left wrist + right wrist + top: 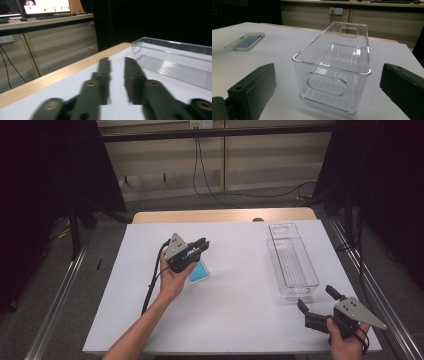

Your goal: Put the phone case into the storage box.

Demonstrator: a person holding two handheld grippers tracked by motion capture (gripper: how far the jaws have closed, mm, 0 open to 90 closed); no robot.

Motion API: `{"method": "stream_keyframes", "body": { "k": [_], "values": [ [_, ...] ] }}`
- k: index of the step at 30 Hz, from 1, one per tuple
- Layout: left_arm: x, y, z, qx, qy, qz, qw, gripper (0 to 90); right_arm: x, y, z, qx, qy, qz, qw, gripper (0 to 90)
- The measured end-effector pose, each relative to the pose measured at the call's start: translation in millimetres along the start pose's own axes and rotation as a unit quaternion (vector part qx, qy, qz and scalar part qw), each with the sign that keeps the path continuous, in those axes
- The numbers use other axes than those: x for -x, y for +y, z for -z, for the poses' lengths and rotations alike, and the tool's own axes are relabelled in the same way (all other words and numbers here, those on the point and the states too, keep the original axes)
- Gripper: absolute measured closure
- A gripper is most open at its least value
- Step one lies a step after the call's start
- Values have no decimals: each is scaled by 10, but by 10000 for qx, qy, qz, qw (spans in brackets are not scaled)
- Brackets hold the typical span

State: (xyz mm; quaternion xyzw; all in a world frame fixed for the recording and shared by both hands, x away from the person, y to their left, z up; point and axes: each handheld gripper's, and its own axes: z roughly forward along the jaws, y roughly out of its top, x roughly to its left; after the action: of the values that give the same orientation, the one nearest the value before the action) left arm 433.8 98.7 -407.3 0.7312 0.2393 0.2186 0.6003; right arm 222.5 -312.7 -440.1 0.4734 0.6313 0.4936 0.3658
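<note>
Nearest me, my right gripper (316, 303) gapes at the clear bin (337, 65), light, slick, graspable by rim; left gripper (204, 243) nearly clenched, empty.

My high cam looks fwd and down over the whole white table (235, 320), while my left gripper cam sits low facing the clear bin (175, 60) from the side, and my right gripper cam sees that same bin (337, 67) close, end-on.
</note>
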Motion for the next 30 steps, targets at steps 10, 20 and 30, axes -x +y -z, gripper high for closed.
{"method": "stream_keyframes", "body": {
  "k": [10,20,30],
  "values": [
    [-23,1,-2,-378,-236,121,9989,900,3,2,2,-3,34,6,10000,5],
    [-55,-6,-25,-791,-266,192,9963,900,12,8,3,28,19,15,10000,5],
    [-108,38,-108,-1402,-417,306,9888,900,8,0,-7,-1,16,7,10000,5]
  ]
}}
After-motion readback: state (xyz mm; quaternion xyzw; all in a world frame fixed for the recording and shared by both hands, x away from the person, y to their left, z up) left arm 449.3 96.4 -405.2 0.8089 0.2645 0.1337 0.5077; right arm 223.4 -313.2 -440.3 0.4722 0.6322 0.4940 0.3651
